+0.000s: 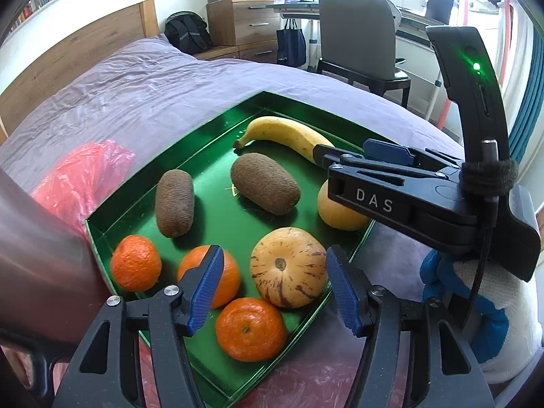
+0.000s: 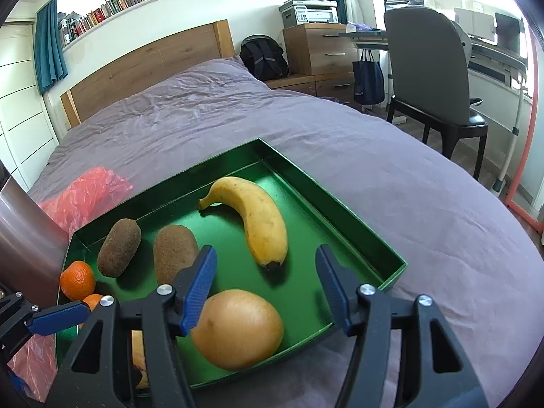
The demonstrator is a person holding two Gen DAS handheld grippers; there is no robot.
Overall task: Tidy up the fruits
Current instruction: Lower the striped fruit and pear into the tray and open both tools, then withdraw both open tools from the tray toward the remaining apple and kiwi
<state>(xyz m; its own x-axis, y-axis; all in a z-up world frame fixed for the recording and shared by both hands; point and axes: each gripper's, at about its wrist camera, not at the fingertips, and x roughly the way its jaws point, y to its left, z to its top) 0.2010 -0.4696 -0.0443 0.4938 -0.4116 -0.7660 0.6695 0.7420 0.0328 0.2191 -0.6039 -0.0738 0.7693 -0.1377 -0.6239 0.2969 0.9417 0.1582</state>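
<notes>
A green tray (image 1: pixel 217 125) (image 2: pixel 340 204) lies on the bed and holds fruit. In the left wrist view it holds a banana (image 1: pixel 285 134), two brown kiwis (image 1: pixel 175 202) (image 1: pixel 265 183), three mandarins (image 1: pixel 136 262) (image 1: pixel 227 277) (image 1: pixel 251 329), a striped yellow melon (image 1: pixel 288 267) and a plain yellow fruit (image 1: pixel 340 214). My left gripper (image 1: pixel 275 289) is open and empty above the melon and mandarins. My right gripper (image 2: pixel 267 287) is open and empty above the plain yellow fruit (image 2: pixel 238 328), near the banana (image 2: pixel 261 221). The right gripper also shows in the left wrist view (image 1: pixel 374 156).
A crumpled red plastic bag (image 1: pixel 81 173) (image 2: pixel 85 190) lies on the purple bedspread (image 2: pixel 238 108) left of the tray. A metallic cylinder (image 1: pixel 37 255) stands close at the left. A chair (image 2: pixel 431 74), drawers and a desk stand beyond the bed.
</notes>
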